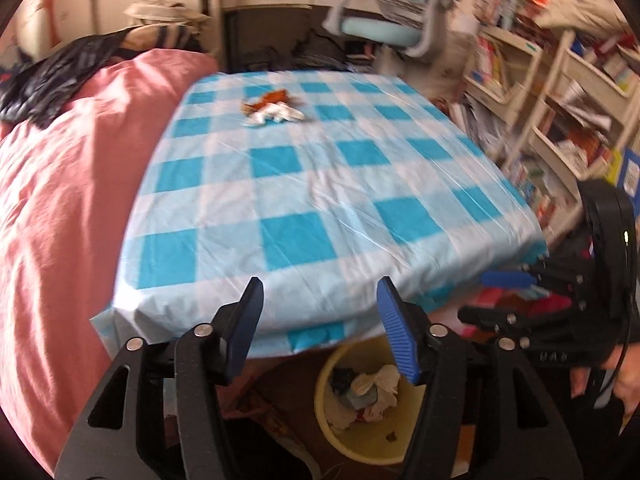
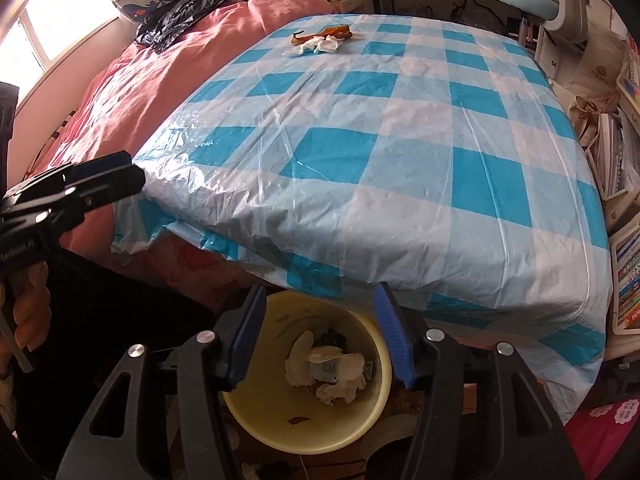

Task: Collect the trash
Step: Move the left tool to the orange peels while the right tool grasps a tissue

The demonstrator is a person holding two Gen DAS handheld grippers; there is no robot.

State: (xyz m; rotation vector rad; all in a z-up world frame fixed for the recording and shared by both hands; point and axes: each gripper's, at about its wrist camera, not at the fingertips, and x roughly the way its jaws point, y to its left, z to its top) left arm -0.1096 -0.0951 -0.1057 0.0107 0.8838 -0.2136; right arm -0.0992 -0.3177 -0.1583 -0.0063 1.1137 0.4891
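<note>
A small heap of trash, white crumpled tissue (image 1: 276,115) with an orange-brown wrapper (image 1: 269,98), lies at the far end of the blue-checked plastic sheet (image 1: 320,184); it shows in the right wrist view too (image 2: 320,45). A yellow bin (image 1: 332,432) with crumpled tissue and packets stands on the floor below the sheet's near edge, also seen in the right wrist view (image 2: 256,412). My left gripper (image 1: 320,300) is open and empty over the near edge. My right gripper (image 2: 318,308) is open and empty above the bin.
A pink quilt (image 1: 60,200) with a black plastic bag (image 1: 44,80) on it lies left of the sheet. Bookshelves (image 1: 560,100) crowd the right side. A light blue office chair (image 1: 384,28) and a desk stand beyond the far edge.
</note>
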